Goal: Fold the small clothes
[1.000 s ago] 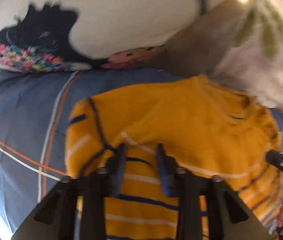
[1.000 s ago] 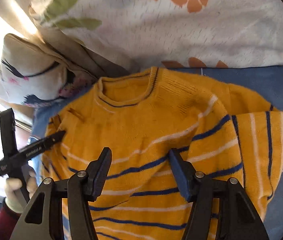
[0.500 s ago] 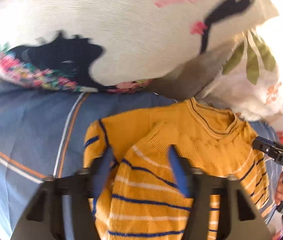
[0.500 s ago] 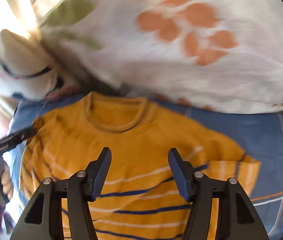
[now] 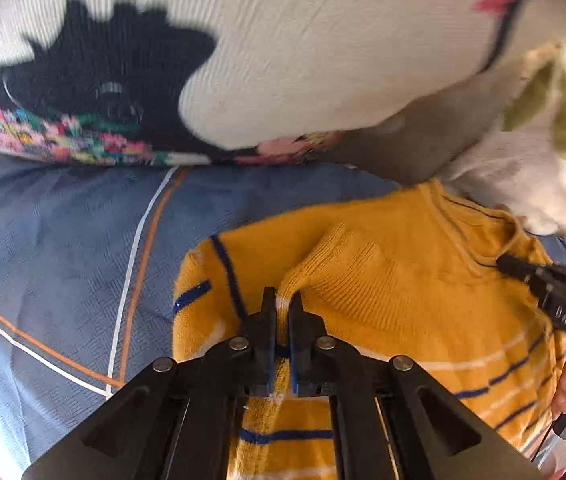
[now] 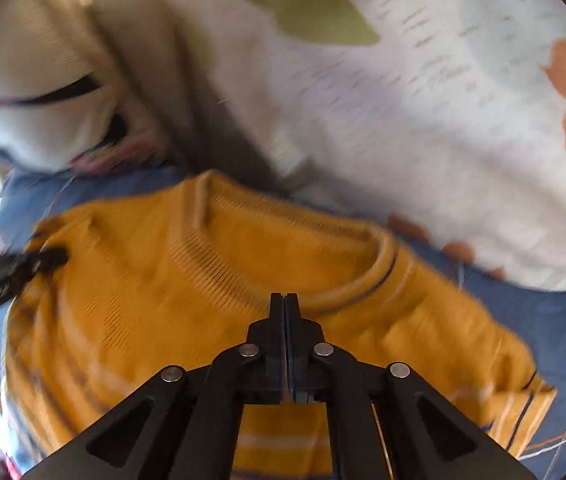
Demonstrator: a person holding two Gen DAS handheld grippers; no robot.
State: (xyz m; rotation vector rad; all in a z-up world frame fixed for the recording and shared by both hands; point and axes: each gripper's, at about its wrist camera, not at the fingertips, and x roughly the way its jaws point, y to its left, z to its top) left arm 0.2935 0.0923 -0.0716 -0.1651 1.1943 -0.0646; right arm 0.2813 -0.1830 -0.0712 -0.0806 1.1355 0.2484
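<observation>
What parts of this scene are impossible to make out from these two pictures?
- Sweater hem: left view, hidden behind the left gripper and cut by the bottom edge.
- Whether the right gripper pinches any knit: right view, motion blur, jaws pressed together.
- Pillow print: right view, smeared by blur.
- Lettering on the other gripper: left view, partly cut by the right edge.

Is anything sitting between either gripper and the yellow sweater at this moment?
Nothing visible. The left gripper is shut on a raised fold of the yellow sweater. The right gripper is shut at its collar, apparently pinching it.
</observation>
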